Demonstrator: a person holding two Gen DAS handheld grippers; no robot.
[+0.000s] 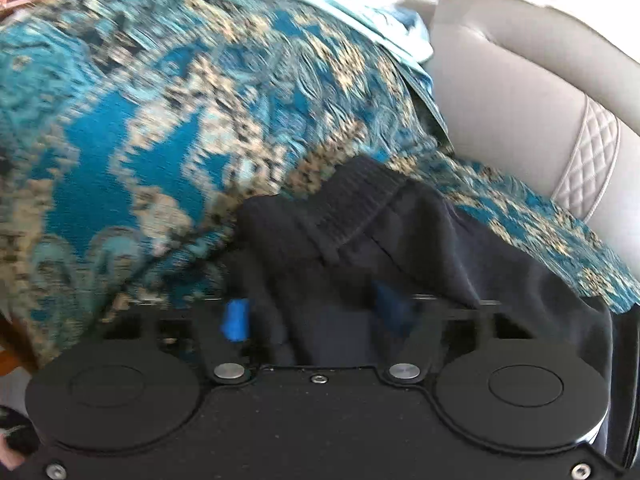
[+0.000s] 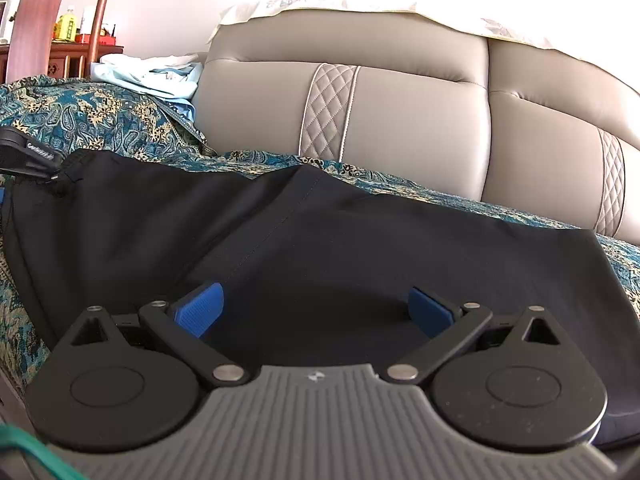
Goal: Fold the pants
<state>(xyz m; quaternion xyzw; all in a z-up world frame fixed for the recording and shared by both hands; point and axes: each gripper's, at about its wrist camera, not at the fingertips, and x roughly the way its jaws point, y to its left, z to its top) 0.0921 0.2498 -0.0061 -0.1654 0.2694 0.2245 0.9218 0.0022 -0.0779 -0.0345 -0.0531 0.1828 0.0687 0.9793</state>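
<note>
Dark navy pants point(image 2: 320, 232) lie spread on a sofa seat covered by a teal and gold patterned cloth point(image 2: 100, 116). In the left wrist view the pants point(image 1: 360, 240) are bunched, with the ribbed elastic waistband point(image 1: 352, 204) raised. My left gripper point(image 1: 316, 312) has fabric between its blue pads point(image 1: 235, 316), which stand partly apart; the view is blurred. It also shows at the far left of the right wrist view point(image 2: 28, 156), at the waistband. My right gripper point(image 2: 316, 308) is open, its blue pads point(image 2: 200, 308) wide apart just above the flat pant cloth.
A grey leather sofa back point(image 2: 400, 112) with quilted strips rises behind the seat. Light blue clothes point(image 2: 152, 76) lie piled at the far left. A wooden frame point(image 2: 40, 12) and shelf with bottles stand beyond.
</note>
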